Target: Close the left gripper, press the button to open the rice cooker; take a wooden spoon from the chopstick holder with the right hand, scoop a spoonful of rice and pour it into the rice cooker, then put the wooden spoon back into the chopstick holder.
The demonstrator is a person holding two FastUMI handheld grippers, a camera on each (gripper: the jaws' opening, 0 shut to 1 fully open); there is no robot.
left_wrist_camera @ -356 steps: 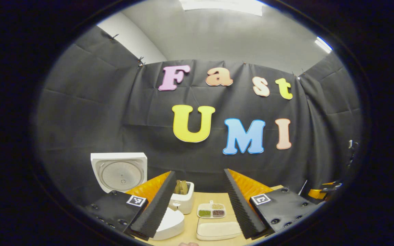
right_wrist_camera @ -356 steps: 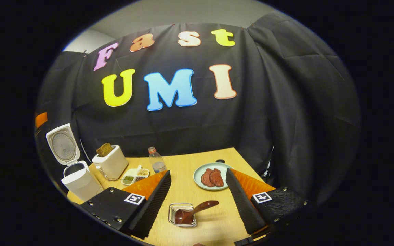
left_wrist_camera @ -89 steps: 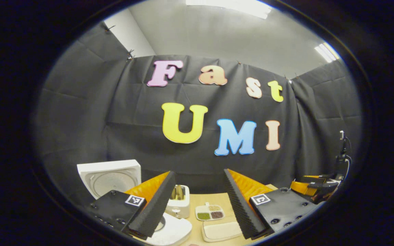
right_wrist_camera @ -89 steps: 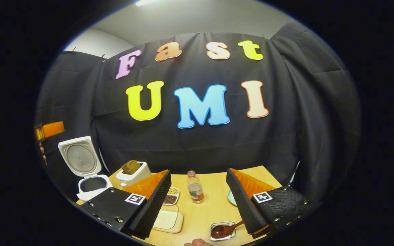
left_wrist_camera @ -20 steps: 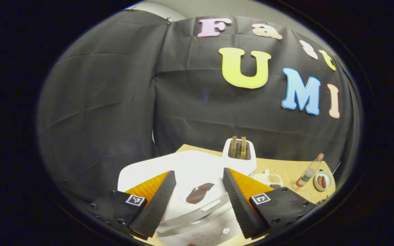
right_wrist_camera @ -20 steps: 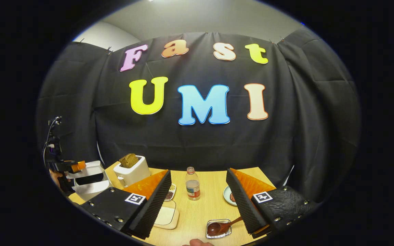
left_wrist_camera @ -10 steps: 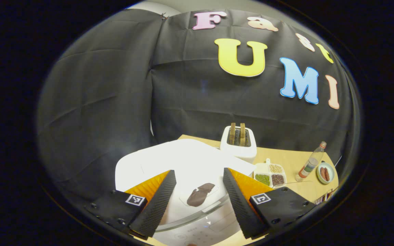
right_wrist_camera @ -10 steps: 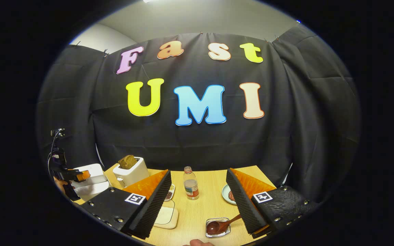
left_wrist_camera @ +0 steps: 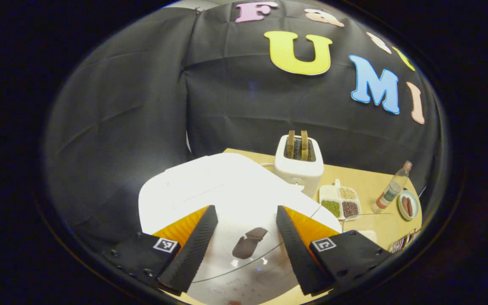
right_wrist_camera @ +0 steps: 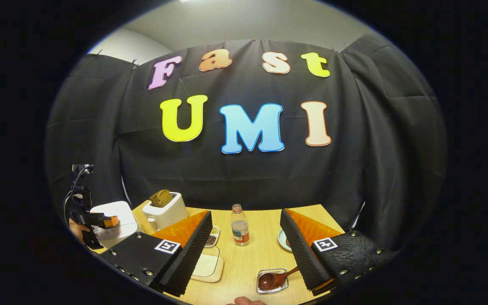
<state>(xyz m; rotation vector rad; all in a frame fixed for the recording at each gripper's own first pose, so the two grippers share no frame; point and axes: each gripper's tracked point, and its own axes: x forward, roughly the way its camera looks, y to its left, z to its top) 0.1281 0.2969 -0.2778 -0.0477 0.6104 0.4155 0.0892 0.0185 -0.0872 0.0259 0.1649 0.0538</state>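
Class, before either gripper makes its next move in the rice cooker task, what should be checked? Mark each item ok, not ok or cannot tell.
1. Rice cooker lid down, ready for the button press: ok.
2. Left gripper over the lid, dark button between its fingers: ok.
3. Left gripper closed for pressing: not ok, fingers stand apart.
4. Wooden spoon lying in the chopstick holder: ok.
5. Right gripper open and holding nothing: ok.
6. Rice in the white tray: cannot tell, partly behind a finger.
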